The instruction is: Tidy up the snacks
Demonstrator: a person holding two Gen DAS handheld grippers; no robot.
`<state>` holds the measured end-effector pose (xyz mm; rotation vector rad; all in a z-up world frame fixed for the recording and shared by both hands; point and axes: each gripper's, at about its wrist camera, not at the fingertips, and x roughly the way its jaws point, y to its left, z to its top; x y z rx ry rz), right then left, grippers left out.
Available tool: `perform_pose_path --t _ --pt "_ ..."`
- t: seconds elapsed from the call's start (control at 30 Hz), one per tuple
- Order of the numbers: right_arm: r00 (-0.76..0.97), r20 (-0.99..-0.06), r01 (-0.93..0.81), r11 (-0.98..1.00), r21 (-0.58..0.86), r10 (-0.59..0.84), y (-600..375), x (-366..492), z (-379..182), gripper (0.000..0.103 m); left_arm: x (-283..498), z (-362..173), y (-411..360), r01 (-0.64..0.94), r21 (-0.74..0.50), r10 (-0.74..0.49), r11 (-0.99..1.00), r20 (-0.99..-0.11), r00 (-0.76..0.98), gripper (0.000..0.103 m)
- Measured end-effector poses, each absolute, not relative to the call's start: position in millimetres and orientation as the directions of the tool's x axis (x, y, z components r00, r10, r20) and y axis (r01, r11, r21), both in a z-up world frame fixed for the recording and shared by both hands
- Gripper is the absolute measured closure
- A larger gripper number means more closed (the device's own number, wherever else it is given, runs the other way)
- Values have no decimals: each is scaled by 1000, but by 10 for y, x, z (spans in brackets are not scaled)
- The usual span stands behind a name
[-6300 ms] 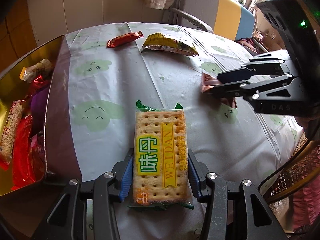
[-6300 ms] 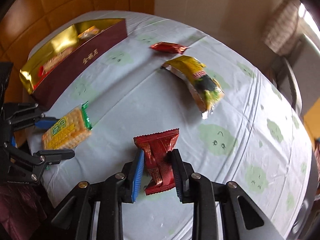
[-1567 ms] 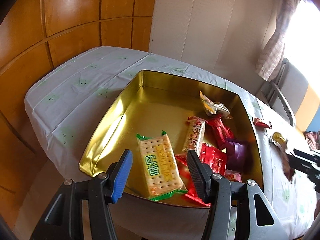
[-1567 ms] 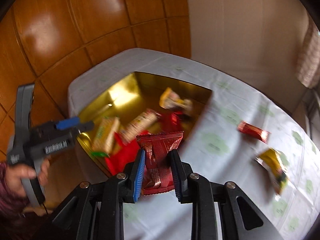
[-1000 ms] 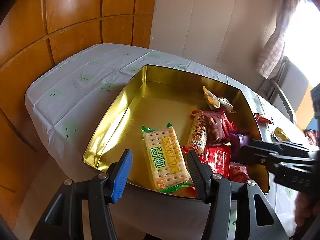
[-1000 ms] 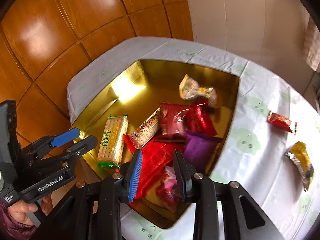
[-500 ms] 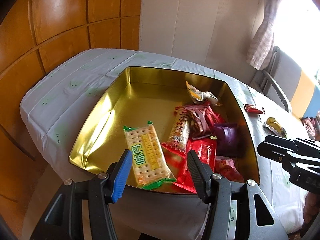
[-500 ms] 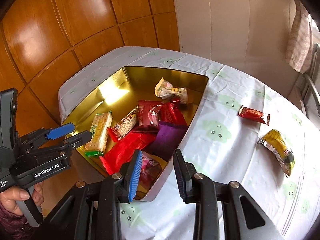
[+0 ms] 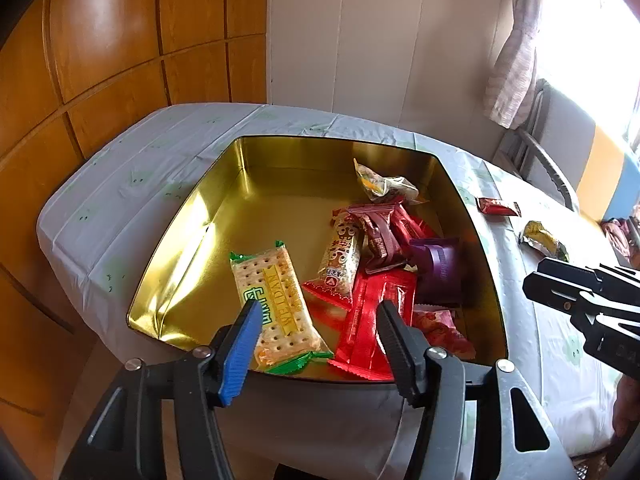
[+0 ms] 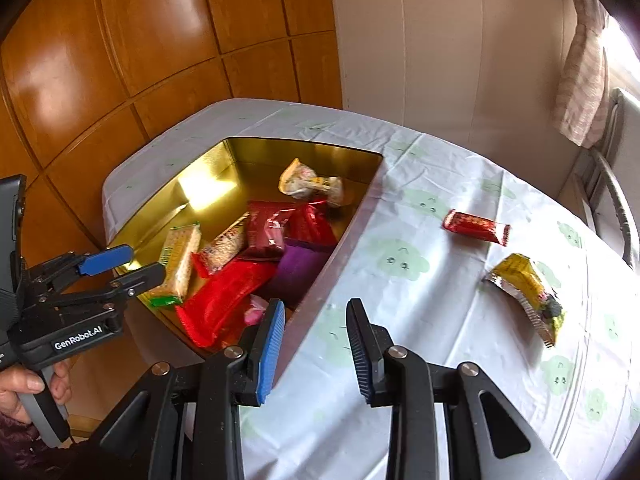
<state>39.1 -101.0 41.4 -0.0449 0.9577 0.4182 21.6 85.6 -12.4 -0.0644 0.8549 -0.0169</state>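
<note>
In the right wrist view, at the left edge, the left gripper (image 10: pixel 120 266) hangs over the near corner of the gold tin (image 10: pixel 304 146); its jaws are opening and nothing sits between them, which suits a tool that has let go and wants no snag on the rim. Just right of it, inside the tin, the cracker pack (image 10: pixel 178 260) lies flat on bare gold, where there was room. Further right the red packs (image 10: pixel 224 300) and a purple pack (image 10: pixel 300 268) are heaped against the tin's right wall, likely dropped from that side. At bottom centre the right gripper (image 10: pixel 316 350) stands narrowly parted and empty, straddling the tin's wall and the cloth (image 10: pixel 420 312), so it seems to be heading for what remains. To the right, on the cloth and well apart from the tin, a red bar (image 10: pixel 476 227) and, lower right, a yellow pack (image 10: pixel 524 286) lie loose; these look like the task's last two items
</note>
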Motion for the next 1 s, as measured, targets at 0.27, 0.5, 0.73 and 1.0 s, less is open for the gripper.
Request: perform_pose_path --t 0.27,0.5,0.73,1.0 --pt "511 -814 -319 940 120 277 -1314 388 368 70 221 -126 807 1 -56 -43 998 -756 653 43" --pt "514 -821 -276 954 115 248 -1554 371 315 70 216 -119 731 19 -47 -48 999 -758 651 43" --pt "516 -830 -250 964 90 211 -1748 355 298 70 217 -107 630 45 -30 -52 999 -757 652 43" --pt "497 -845 -232 968 92 199 -1849 304 194 70 215 -118 531 71 -24 -64 997 -761 646 43"
